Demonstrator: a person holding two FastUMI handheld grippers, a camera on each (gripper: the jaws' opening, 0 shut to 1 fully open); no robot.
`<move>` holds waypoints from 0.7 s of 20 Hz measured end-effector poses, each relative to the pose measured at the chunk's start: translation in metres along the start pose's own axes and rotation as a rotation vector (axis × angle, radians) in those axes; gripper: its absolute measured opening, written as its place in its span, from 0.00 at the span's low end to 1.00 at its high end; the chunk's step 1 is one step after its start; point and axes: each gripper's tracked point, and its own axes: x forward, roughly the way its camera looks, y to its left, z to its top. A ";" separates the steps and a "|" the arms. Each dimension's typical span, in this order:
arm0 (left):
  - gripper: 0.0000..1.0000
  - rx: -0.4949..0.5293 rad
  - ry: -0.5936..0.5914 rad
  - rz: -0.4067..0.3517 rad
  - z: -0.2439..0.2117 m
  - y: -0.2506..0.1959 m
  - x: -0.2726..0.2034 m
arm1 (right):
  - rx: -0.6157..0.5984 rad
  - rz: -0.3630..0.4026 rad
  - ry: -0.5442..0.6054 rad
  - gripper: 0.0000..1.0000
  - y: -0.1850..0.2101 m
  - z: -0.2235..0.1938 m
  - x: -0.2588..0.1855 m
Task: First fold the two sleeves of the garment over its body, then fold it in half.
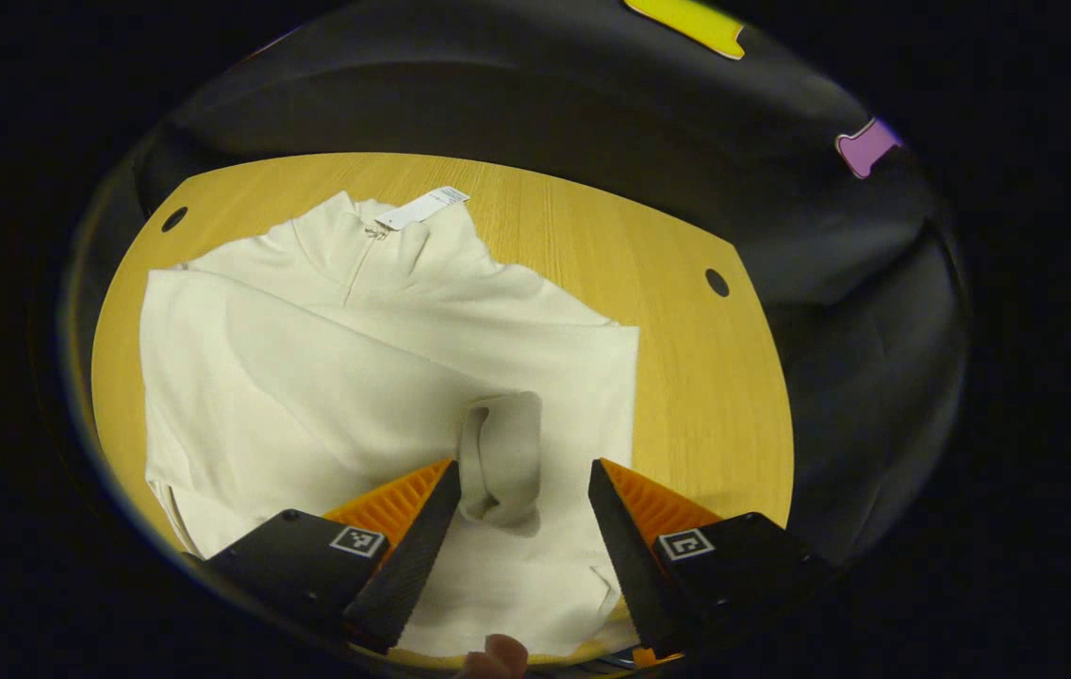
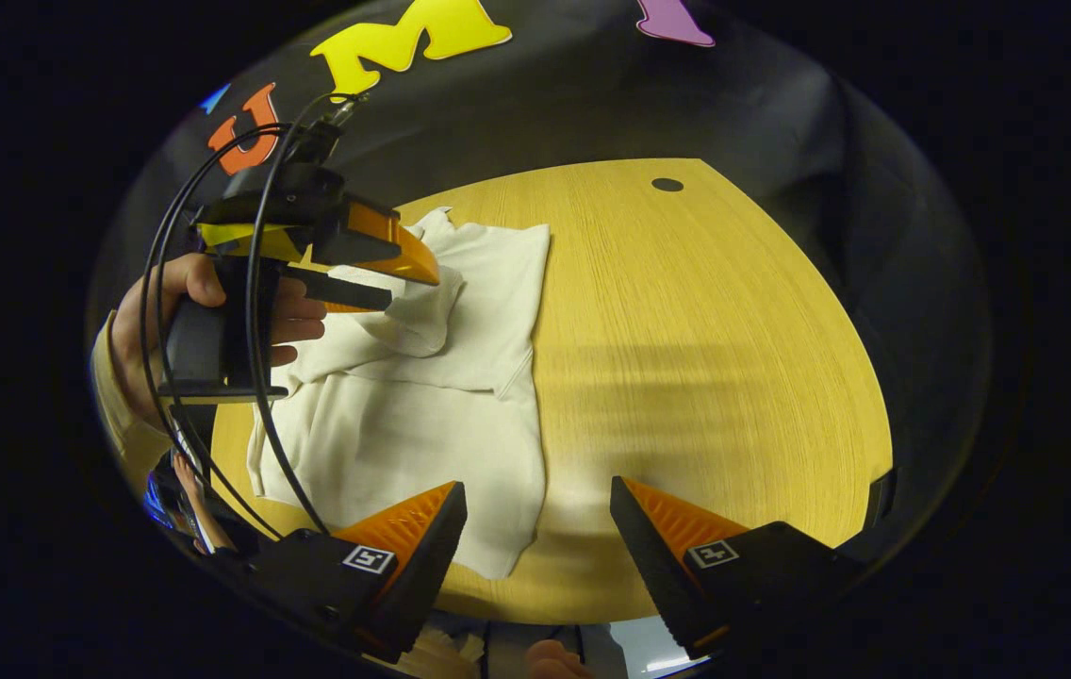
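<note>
Garment (image 1: 328,377) lies flat on the surface (image 1: 686,377), collar at 12 o'clock, both sleeves across the body, one cuff (image 1: 502,462) between your left gripper (image 1: 521,528) jaws, open. Right gripper (image 2: 535,542) open, empty. Soft, light knit: pinch hem corners, expect sag.

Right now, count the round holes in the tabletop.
2 seen in the left gripper view: one hole near the far left corner, another hole toward the far right edge. The garment may hide more.
</note>
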 end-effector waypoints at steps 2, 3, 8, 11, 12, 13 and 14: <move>0.95 0.010 -0.026 -0.014 0.001 -0.002 -0.011 | -0.018 0.002 0.003 0.92 0.005 -0.003 0.000; 0.95 0.016 -0.035 -0.013 -0.005 0.005 -0.017 | -0.025 0.004 0.004 0.92 0.009 -0.004 0.001; 0.95 0.059 -0.068 0.032 -0.019 0.044 -0.050 | -0.052 0.008 0.018 0.92 0.024 -0.014 0.006; 0.95 0.110 -0.092 0.067 -0.034 0.081 -0.071 | -0.075 0.011 0.037 0.92 0.033 -0.024 0.011; 0.95 0.122 -0.094 0.076 -0.040 0.093 -0.077 | -0.084 0.009 0.044 0.96 0.036 -0.028 0.013; 0.95 0.134 -0.102 0.088 -0.045 0.106 -0.082 | -0.093 0.009 0.050 0.92 0.038 -0.031 0.015; 0.95 0.142 -0.113 0.106 -0.050 0.119 -0.088 | -0.102 0.008 0.058 0.92 0.041 -0.035 0.019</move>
